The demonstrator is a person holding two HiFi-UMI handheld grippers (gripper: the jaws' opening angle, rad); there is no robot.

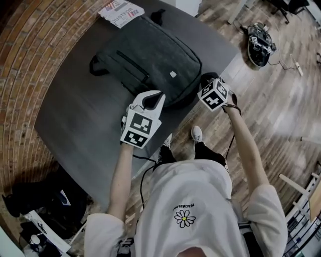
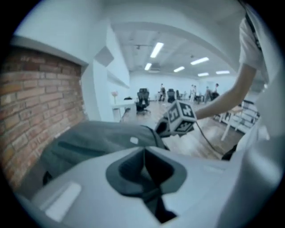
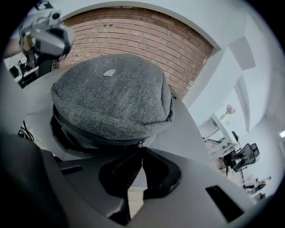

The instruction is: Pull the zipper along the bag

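Grey bag [image 1: 150,60] on desk [image 1: 75,110]. Left gripper [image 2: 144,153] closed, empty, bag's 6 o'clock; right gripper [image 3: 141,149] closed, at 4 o'clock edge. Approach step, probably; next: pinch zipper pull.

Package [image 1: 120,12], upper left of frame, on the counter [image 1: 85,115]: large dark lettering beginning "JUST", the rest unclear. Shirt [image 1: 200,190], lower centre: daisy emblem [image 1: 184,218] under one line of small print, upside down in the frame, too small to read. Bag [image 1: 150,57]: small pale tag [image 1: 173,74], no lettering legible.
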